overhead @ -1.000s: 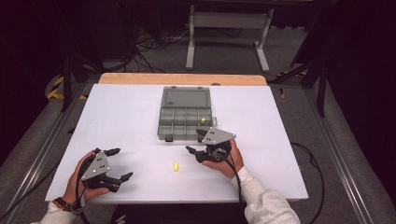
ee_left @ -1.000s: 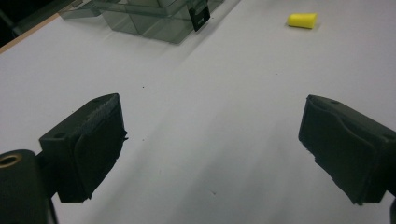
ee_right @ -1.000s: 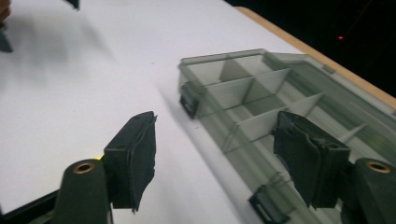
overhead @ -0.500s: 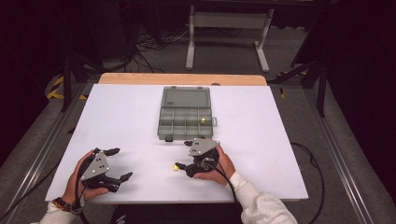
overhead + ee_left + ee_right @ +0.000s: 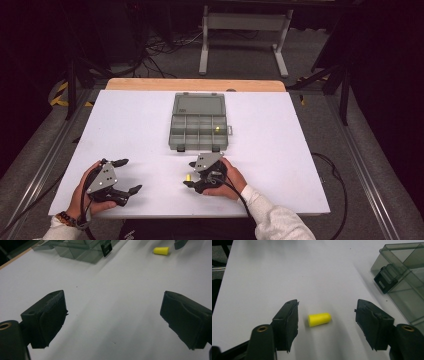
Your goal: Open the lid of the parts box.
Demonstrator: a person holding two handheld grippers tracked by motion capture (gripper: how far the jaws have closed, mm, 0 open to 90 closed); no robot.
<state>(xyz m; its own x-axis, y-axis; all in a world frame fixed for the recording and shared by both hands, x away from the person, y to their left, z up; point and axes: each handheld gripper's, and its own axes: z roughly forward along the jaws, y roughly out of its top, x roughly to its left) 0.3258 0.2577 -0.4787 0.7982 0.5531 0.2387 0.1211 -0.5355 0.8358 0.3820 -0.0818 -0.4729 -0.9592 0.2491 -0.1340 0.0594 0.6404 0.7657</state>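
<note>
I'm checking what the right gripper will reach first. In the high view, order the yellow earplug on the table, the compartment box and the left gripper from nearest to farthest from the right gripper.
1. Yellow earplug: between the open jaws of the right gripper.
2. Compartment box: just beyond, toward the far edge.
3. Left gripper: off to the left, near the front edge.

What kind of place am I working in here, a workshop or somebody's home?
Probably a lab or test room, not a home: a white work table under dark surrounds, loose cables on grey carpet behind it, a metal stand, and yellow-black hazard tape on the floor.
</note>
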